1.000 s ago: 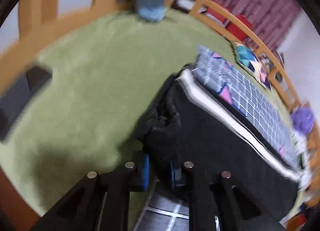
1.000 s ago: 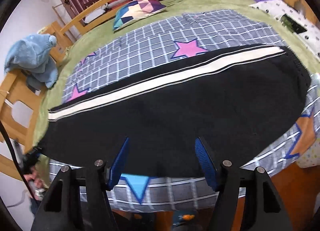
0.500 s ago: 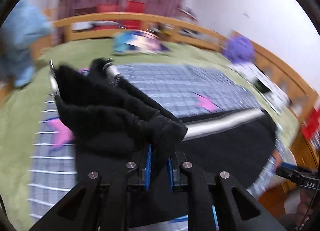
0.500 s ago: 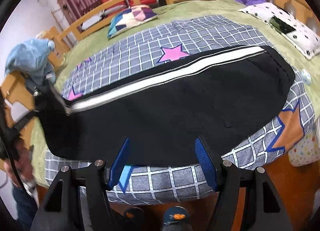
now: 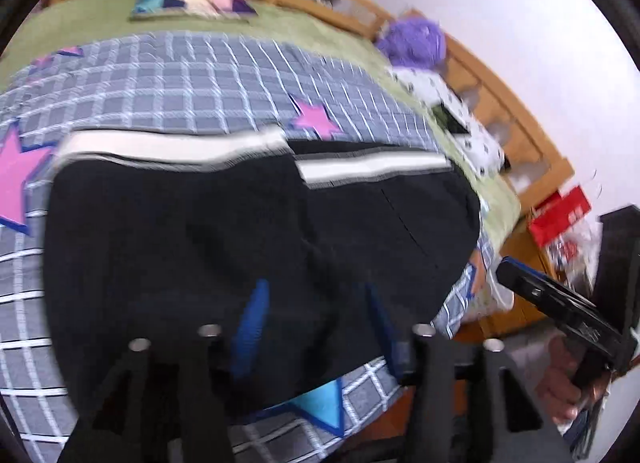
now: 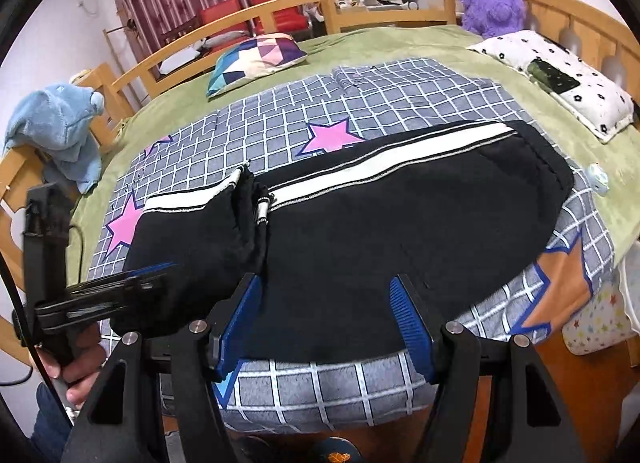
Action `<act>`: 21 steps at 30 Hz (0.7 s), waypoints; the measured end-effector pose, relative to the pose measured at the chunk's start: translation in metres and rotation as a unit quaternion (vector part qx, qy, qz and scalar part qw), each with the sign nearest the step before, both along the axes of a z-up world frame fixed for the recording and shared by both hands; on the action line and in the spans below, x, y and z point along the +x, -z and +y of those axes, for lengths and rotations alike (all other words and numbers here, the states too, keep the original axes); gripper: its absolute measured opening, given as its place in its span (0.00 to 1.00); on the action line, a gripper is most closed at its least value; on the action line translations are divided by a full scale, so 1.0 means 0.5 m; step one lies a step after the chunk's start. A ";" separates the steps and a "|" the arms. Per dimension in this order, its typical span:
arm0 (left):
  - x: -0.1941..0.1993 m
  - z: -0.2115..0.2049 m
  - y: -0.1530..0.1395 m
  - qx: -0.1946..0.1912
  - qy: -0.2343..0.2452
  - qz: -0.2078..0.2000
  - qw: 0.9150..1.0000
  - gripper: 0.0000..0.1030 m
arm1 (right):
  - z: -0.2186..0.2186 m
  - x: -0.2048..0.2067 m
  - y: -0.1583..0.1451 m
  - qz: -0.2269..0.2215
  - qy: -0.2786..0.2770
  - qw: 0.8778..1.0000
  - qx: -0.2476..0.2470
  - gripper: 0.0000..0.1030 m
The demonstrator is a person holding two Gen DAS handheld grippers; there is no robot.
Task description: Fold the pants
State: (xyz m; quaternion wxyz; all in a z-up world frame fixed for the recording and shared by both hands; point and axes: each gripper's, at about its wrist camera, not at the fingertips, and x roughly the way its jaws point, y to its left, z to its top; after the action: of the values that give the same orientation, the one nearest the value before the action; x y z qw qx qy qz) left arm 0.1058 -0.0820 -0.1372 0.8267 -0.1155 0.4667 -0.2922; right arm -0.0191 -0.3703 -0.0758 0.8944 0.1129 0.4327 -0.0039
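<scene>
**Black pants, part-folded, on checked quilt**

Pants (image 6: 360, 231): black with a white side stripe, leg end doubled over, lying ahead of both claws. Left gripper (image 5: 316, 327): jaws opening, nothing pinched, fabric beyond the tips. Right gripper (image 6: 326, 323): spread, empty, above the pants' near edge. Quilt (image 6: 400, 103): underneath.

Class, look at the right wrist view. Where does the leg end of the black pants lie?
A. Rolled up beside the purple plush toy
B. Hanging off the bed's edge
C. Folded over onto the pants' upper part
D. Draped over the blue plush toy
C: the cuffed leg end lies doubled back on the black pants, its white stripe broken midway.
</scene>
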 end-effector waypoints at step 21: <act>-0.006 0.386 0.054 0.037 -0.201 0.019 0.979 0.60 | 0.223 0.203 0.133 0.100 -0.204 0.974 -0.013 0.10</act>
State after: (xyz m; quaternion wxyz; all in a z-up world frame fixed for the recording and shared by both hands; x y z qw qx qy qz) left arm 0.1026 0.1112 -0.1640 0.8629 -0.1822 0.4604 -0.1008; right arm 0.0822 -0.2589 -0.1421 0.8300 0.0098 0.5338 0.1614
